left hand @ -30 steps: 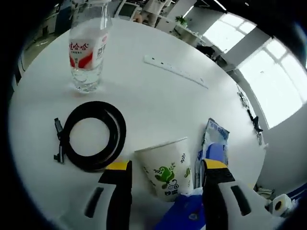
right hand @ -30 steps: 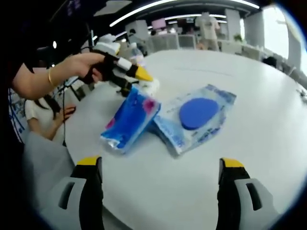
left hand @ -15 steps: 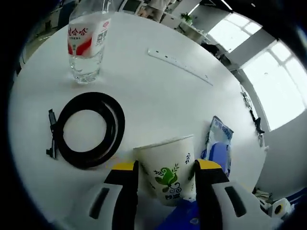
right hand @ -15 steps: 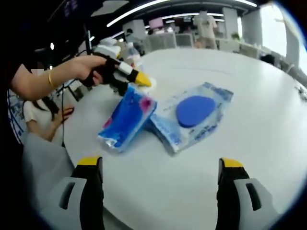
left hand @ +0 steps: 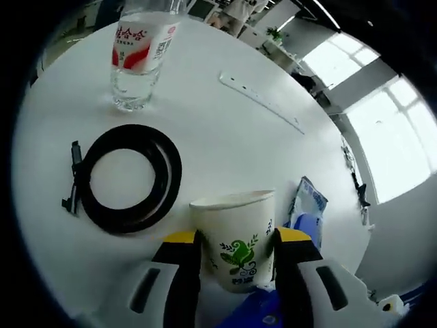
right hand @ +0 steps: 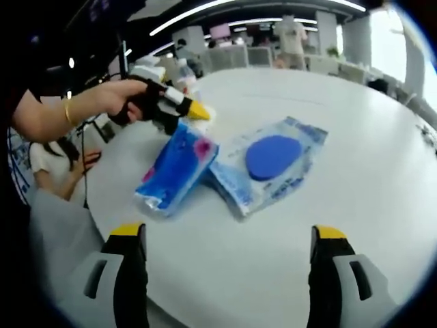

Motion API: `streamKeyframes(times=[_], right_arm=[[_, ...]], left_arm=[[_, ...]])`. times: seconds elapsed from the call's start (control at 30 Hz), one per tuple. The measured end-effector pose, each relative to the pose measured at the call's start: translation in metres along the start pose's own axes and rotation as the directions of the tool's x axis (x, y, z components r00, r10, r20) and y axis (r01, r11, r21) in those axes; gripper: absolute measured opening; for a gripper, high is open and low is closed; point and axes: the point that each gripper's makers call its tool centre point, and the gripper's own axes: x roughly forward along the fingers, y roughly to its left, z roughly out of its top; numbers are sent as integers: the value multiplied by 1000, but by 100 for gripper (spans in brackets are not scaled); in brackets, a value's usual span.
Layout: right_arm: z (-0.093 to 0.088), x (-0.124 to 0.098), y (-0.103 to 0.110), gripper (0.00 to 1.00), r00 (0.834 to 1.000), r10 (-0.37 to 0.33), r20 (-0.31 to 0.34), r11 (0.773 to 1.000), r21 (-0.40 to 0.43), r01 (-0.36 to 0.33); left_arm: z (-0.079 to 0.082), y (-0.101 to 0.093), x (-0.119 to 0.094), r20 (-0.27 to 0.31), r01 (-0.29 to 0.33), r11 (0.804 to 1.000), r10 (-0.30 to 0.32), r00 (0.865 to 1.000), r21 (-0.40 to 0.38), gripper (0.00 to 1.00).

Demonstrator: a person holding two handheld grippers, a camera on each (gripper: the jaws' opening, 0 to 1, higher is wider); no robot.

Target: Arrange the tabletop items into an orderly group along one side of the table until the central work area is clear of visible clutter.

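White round table (left hand: 225, 137), office beyond. Left gripper view, left to right: one coiled black cable (left hand: 126, 179); one clear water bottle (left hand: 141, 58), partly filled, near the far edge; one paper cup (left hand: 235, 239), interior unseen, clamped by the left gripper (left hand: 232, 244); one white strip (left hand: 261, 101). Right gripper view: two blue packets (right hand: 176, 167) (right hand: 270, 164) touching; right gripper (right hand: 225, 240) spread wide, holding nothing.
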Motion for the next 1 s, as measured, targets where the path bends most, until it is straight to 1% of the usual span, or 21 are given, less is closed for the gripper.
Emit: streamKeyframes(times=[0.07,0.17,0.23,0.33,0.4,0.43,0.47,0.53,0.57,0.63,0.67,0.7,0.73,0.8,0.83,0.87,0.9,0.93,0.97,1.0], right_arm=[[2,0,-2,98,1000,-8,6,1000,6,8],[3,-1,-4,98,1000,-16,7,1000,7,16],[4,-1,-4,98,1000,-16,10,1000,11,15],[5,-1,-4,98,1000,-14,14,1000,17,14],[4,-1,-4,98,1000,-16,11,1000,15,16],[4,-1,-4,98,1000,-15,11,1000,14,15],[4,-1,-4,98,1000,-16,12,1000,16,15],[5,-2,-4,98,1000,-14,16,1000,17,14],[5,-2,-4,98,1000,-15,17,1000,19,14],[5,-2,-4,98,1000,-14,14,1000,18,14],[5,-2,-5,98,1000,-16,14,1000,18,15],[5,-3,-5,98,1000,-17,17,1000,18,17],[5,-3,-5,98,1000,-16,17,1000,20,16],[6,-2,-5,98,1000,-14,19,1000,22,14],[6,-3,-4,98,1000,-14,19,1000,20,14],[6,-3,-4,98,1000,-13,17,1000,20,12],[5,-2,-3,98,1000,-9,14,1000,20,9],[5,-2,-2,98,1000,-3,12,1000,18,3],[5,-2,-2,98,1000,-1,9,1000,15,1],[4,-2,-1,98,1000,1,5,1000,12,-1]], left_arm=[[1,0,-1,1,-3,1000,3,1000,19,40],[4,-2,-3,10,12,999,-12,1000,37,40],[11,-3,-5,44,15,999,-17,999,48,40],[15,-6,-9,69,23,997,-29,997,77,39],[20,-9,-12,92,28,993,-39,995,116,39],[26,-10,-14,127,23,989,-42,991,145,39],[28,-11,-15,138,21,985,-45,989,170,39],[36,-13,-19,181,6,973,-49,982,229,39],[38,-15,-21,193,2,968,-52,980,252,39],[44,-19,-24,228,-6,952,-67,971,307,39],[48,-23,-26,256,1,945,-90,962,328,39],[53,-27,-29,289,11,940,-115,950,340,39],[59,-29,-33,325,5,935,-128,937,354,38],[64,-31,-36,352,-5,916,-149,924,401,38],[69,-32,-39,377,-23,901,-158,913,432,38],[71,-31,-40,387,-42,894,-151,910,447,38],[73,-30,-40,388,-58,878,-150,909,476,38],[74,-30,-41,397,-62,878,-151,905,474,38],[77,-29,-43,417,-72,874,-156,896,481,38],[78,-30,-43,422,-72,869,-164,892,489,38]])
